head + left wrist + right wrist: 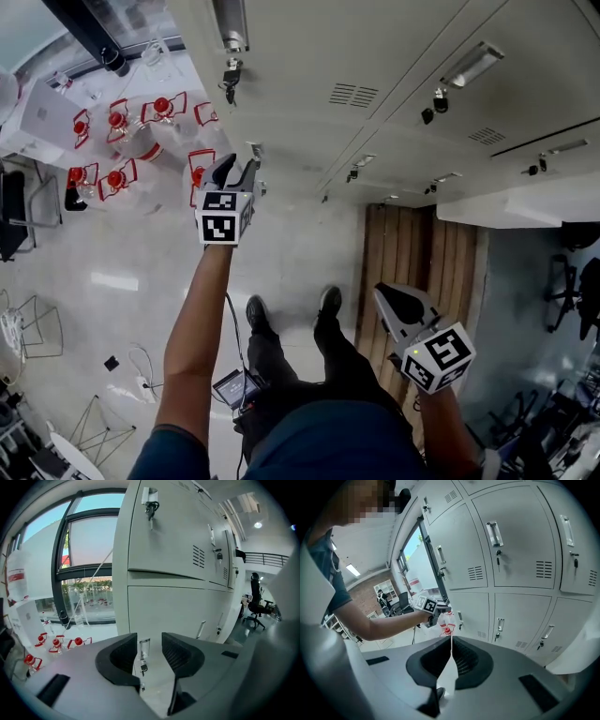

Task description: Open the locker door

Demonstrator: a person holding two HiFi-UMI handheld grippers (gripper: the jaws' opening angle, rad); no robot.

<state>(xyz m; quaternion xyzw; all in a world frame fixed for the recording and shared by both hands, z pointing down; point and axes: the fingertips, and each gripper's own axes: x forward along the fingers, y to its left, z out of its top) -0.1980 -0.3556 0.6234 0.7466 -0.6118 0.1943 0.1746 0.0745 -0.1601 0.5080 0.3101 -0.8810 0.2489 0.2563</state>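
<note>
The lockers are pale grey, in stacked rows. The bottom-row door (178,613) at the left end has a small metal handle (144,648) with a key hanging below it. My left gripper (150,639) is open and points at that handle, which shows in the gap beyond the jaws, with nothing between the pads. In the head view the left gripper (238,167) sits just short of the handle (255,150). My right gripper (386,295) hangs low at the right, shut and holding nothing. In its own view the right gripper (451,641) has its jaws touching, and the left gripper (433,610) is by the low door.
Red-capped bottles in red holders (117,122) stand on the floor left of the lockers, under a large window (89,573). A wooden slatted panel (412,244) lies at the right. My feet (328,305), a small device with cables (234,384) and office chairs (572,281) are also down there.
</note>
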